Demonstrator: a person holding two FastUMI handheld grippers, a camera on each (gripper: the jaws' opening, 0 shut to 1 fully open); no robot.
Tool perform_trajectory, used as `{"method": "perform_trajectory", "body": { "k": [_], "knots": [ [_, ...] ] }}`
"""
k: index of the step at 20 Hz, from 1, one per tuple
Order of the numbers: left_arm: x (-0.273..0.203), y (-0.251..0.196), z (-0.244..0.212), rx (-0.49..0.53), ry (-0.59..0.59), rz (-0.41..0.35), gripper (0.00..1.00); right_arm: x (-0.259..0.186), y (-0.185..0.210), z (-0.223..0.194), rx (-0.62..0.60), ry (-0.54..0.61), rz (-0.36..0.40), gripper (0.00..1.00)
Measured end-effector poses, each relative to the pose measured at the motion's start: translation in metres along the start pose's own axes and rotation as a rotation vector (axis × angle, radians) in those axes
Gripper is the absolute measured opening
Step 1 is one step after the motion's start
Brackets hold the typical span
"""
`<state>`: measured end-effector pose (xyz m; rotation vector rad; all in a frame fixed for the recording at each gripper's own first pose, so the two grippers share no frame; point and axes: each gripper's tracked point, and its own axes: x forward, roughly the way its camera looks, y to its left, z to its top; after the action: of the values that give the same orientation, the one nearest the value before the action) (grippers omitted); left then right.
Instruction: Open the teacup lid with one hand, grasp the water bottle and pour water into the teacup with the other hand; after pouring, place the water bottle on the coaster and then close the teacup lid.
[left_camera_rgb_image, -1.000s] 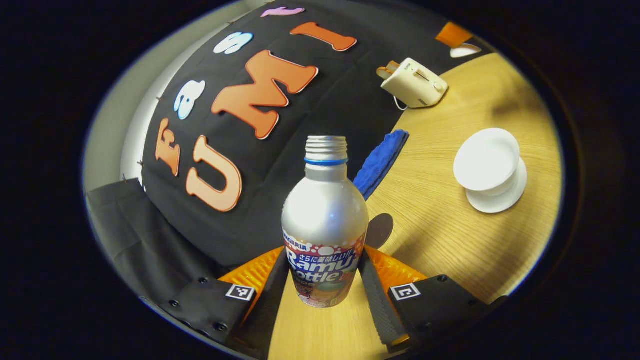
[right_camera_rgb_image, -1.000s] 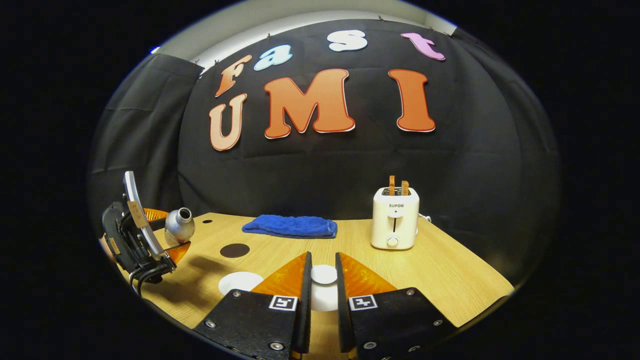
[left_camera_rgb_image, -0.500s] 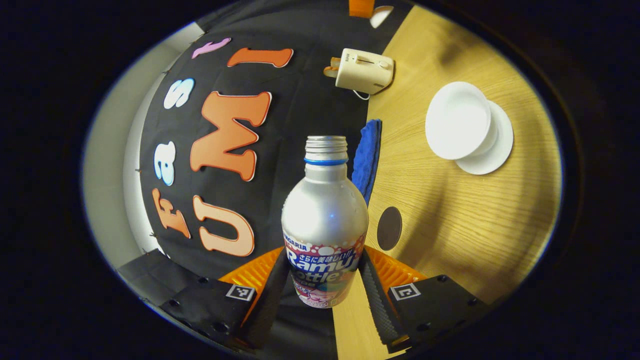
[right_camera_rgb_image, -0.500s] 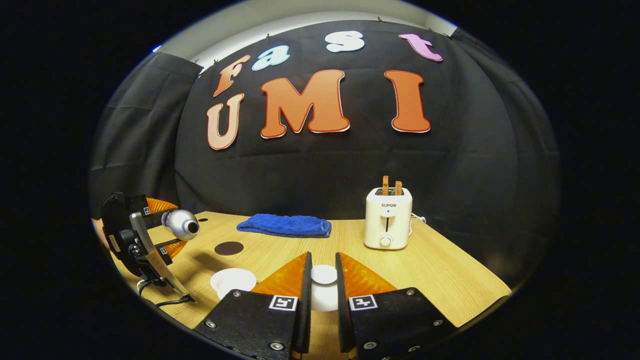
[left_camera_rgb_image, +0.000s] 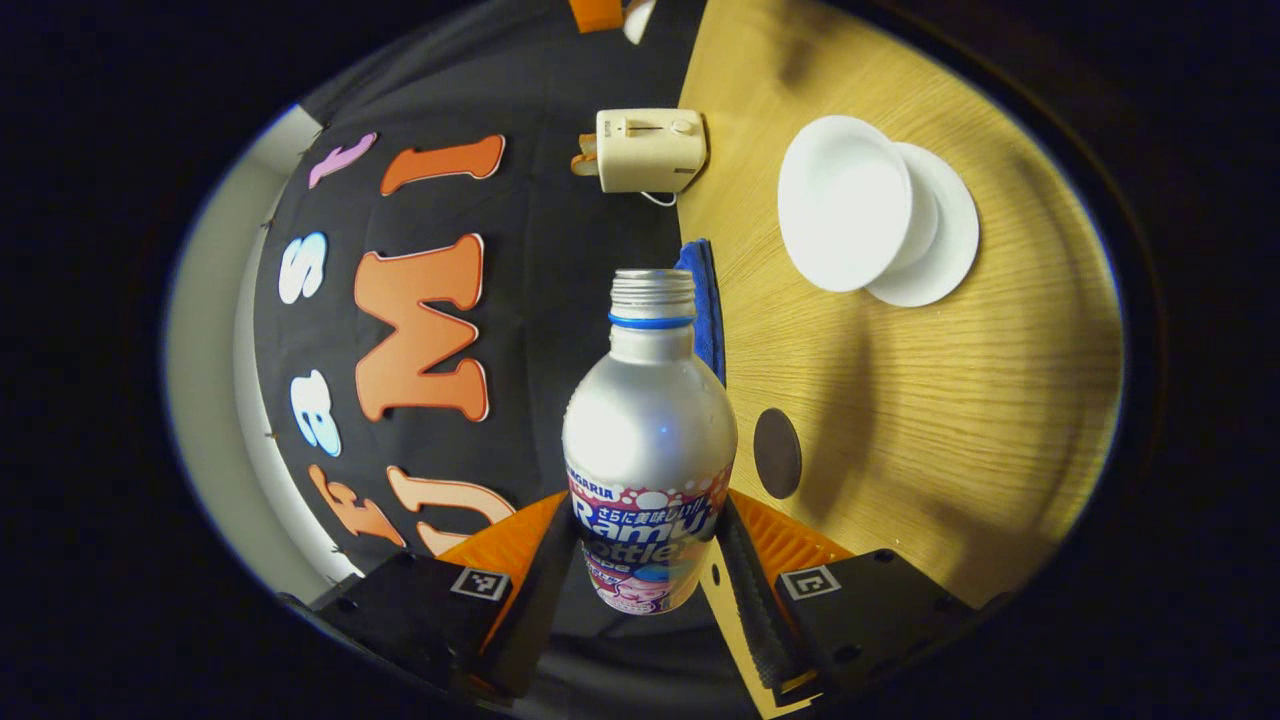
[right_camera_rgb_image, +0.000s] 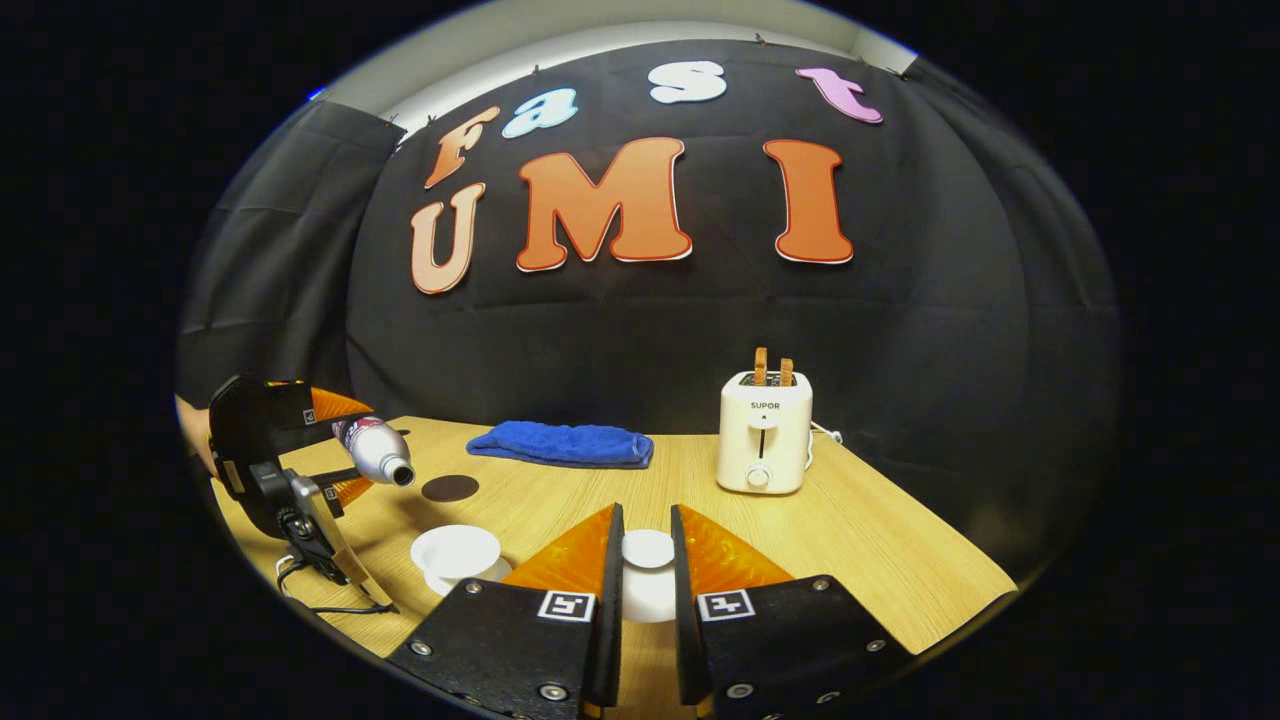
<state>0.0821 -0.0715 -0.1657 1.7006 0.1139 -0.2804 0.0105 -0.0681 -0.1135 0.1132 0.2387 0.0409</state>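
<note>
My left gripper (left_camera_rgb_image: 646, 515) is shut on the lower body of a silver water bottle (left_camera_rgb_image: 650, 420) with no cap. In the right gripper view the left gripper (right_camera_rgb_image: 285, 465) holds the bottle (right_camera_rgb_image: 375, 452) tipped nearly level, its mouth pointing toward the open white teacup (right_camera_rgb_image: 455, 552) and a little above and left of it. The teacup (left_camera_rgb_image: 845, 200) stands on a white saucer (left_camera_rgb_image: 945, 250). A dark round coaster (left_camera_rgb_image: 777, 452) lies bare on the wooden table. My right gripper (right_camera_rgb_image: 645, 515) is shut on the knob of the white teacup lid (right_camera_rgb_image: 648, 585), held above the table.
A cream toaster (right_camera_rgb_image: 765, 432) with two slices in it stands at the back right of the table (right_camera_rgb_image: 880, 545). A folded blue towel (right_camera_rgb_image: 560, 443) lies at the back middle. A black cable (right_camera_rgb_image: 330, 600) trails from the left gripper near the table's front edge.
The left gripper has rolled further over, bringing the bottle from a slant to almost level, with its mouth nearer the teacup. The right gripper stays still with the lid.
</note>
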Motion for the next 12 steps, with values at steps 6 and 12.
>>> {"method": "perform_trajectory", "body": {
  "k": [6, 12],
  "knots": [
    [0.001, 0.005, 0.007, 0.108, -0.024, 0.005, 0.84, -0.003, -0.001, -0.002, -0.007, 0.002, 0.002, 0.23],
    [0.002, 0.011, 0.006, 0.199, -0.037, -0.003, 0.83, -0.006, 0.0, 0.001, -0.011, -0.001, 0.009, 0.23]
  ]
}}
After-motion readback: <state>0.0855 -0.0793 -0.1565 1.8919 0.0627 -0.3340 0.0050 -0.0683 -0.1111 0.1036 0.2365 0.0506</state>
